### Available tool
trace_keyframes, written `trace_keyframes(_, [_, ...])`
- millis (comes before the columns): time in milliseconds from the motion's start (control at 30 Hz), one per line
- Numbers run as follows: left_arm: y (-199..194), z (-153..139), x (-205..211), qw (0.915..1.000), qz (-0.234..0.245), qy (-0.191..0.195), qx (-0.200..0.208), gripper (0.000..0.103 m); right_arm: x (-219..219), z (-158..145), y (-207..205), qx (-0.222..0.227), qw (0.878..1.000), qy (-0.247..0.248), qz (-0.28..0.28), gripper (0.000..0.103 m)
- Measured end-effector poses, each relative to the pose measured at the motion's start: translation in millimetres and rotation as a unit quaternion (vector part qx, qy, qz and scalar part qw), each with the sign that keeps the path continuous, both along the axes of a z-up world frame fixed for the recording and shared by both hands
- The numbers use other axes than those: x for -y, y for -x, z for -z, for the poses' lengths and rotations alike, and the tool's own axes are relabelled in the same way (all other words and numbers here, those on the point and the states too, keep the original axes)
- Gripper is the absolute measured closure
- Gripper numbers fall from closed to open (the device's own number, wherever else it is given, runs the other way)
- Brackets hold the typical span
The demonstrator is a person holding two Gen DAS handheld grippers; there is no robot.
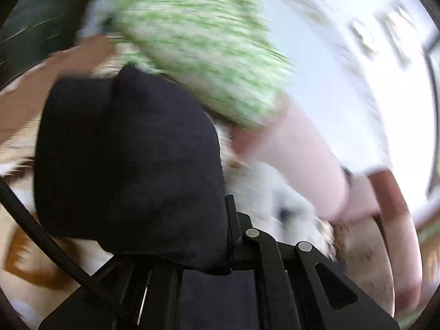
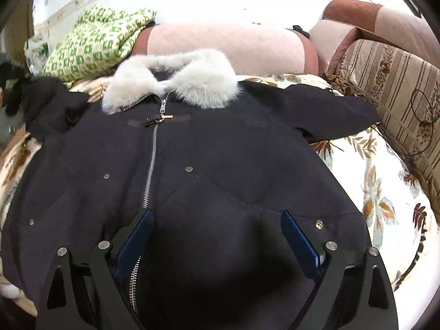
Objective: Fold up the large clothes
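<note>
Right wrist view showed a dark navy coat (image 2: 220,151) spread front-up across a bed, its matte, slightly felted cloth lying in broad soft creases. A silver metal zipper (image 2: 150,165) ran up the middle to a small brass toggle clasp (image 2: 164,116), and round brass snaps (image 2: 188,168) dotted the front panels. A fluffy, cream-white fur collar (image 2: 176,78) curved around the neck opening at the far end. One sleeve (image 2: 338,115) stretched out toward the bed's right edge; the other sleeve (image 2: 52,104) was bunched and lifted at the far left. The right gripper (image 2: 217,220) hovered over the coat's lower front with its blue-padded fingers (image 2: 299,239) spread wide, nothing between them.

Left wrist view was heavily motion-blurred. The left gripper (image 1: 225,233) was clamped on a thick rounded fold of the navy cloth (image 1: 129,159), which hid the near finger and rose in front of the lens; the fur collar (image 1: 277,200) smeared white just beyond it.

Under the coat lay a cream bedspread (image 2: 379,192) printed with brown and pale blue leaves. A long pink bolster (image 2: 225,46) with reddish ends lay along the bed's far edge, a green-and-white patterned blanket (image 2: 90,41) was heaped at the far-left corner, and a beige striped floral cushion (image 2: 398,88) stood along the right edge.
</note>
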State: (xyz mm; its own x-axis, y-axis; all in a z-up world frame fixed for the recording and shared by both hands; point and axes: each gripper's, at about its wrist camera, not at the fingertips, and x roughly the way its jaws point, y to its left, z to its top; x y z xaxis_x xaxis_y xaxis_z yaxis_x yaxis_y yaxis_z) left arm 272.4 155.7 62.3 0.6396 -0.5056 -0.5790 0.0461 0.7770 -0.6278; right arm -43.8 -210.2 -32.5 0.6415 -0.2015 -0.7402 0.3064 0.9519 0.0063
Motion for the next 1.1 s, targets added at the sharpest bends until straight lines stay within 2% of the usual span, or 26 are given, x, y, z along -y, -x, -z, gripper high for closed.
trace_keyframes(133, [32, -11, 98, 0.9942, 0.104, 0.007, 0.023, 0.092, 12, -2, 11, 0.008, 1.000, -0.019, 0.017, 0.007])
trace_keyframes(200, [53, -2, 156, 0.9879, 0.153, -0.016, 0.022, 0.076, 22, -4, 18, 0.010, 0.999, -0.032, 0.032, 0.007])
trace_keyframes(233, [61, 3, 172, 0.9853, 0.168, -0.026, 0.019, 0.050, 27, -5, 21, 0.011, 0.998, -0.037, 0.039, 0.007])
trace_keyframes(267, [72, 12, 193, 0.9822, 0.183, -0.039, 0.015, 0.031, 33, -6, 25, 0.012, 0.998, -0.042, 0.048, 0.007])
trace_keyframes(400, [111, 33, 230, 0.9733, 0.205, -0.100, 0.030, 0.029, 57, -11, 36, 0.011, 0.995, -0.060, 0.074, 0.007])
trace_keyframes(467, [132, 38, 228, 0.9698, 0.205, -0.127, 0.035, 0.028, 65, -16, 36, 0.013, 0.995, -0.065, 0.077, 0.007])
trace_keyframes(533, [150, 42, 206, 0.9685, 0.192, -0.153, 0.042, 0.027, 69, -22, 29, 0.016, 0.995, -0.066, 0.073, 0.007])
trace_keyframes(633, [170, 43, 170, 0.9678, 0.146, -0.198, 0.052, 0.025, 69, -30, 2, 0.018, 0.997, -0.070, 0.040, 0.007])
trace_keyframes(700, [178, 49, 142, 0.9679, 0.096, -0.226, 0.052, 0.025, 70, -30, -29, 0.021, 0.997, -0.070, 0.019, 0.006])
trace_keyframes(767, [182, 56, 115, 0.9681, 0.054, -0.240, 0.046, 0.025, 76, -21, -60, 0.016, 0.998, -0.062, 0.019, 0.006])
trace_keyframes(867, [185, 63, 84, 0.9698, 0.017, -0.241, 0.034, 0.025, 90, 7, -112, -0.022, 0.997, -0.057, 0.039, 0.006])
trace_keyframes(967, [186, 68, 65, 0.9656, -0.015, -0.258, 0.026, 0.025, 105, 32, -150, -0.056, 0.995, -0.060, 0.059, 0.006])
trace_keyframes(1000, [186, 70, 60, 0.9633, -0.024, -0.266, 0.023, 0.025, 110, 36, -157, -0.053, 0.993, -0.089, 0.056, 0.018])
trace_keyframes(1067, [184, 73, 55, 0.9573, -0.041, -0.285, 0.018, 0.025, 113, 37, -163, -0.050, 0.987, -0.151, 0.036, 0.080])
trace_keyframes(1100, [184, 73, 55, 0.9558, -0.045, -0.290, 0.018, 0.025, 111, 34, -167, -0.056, 0.985, -0.161, 0.026, 0.090])
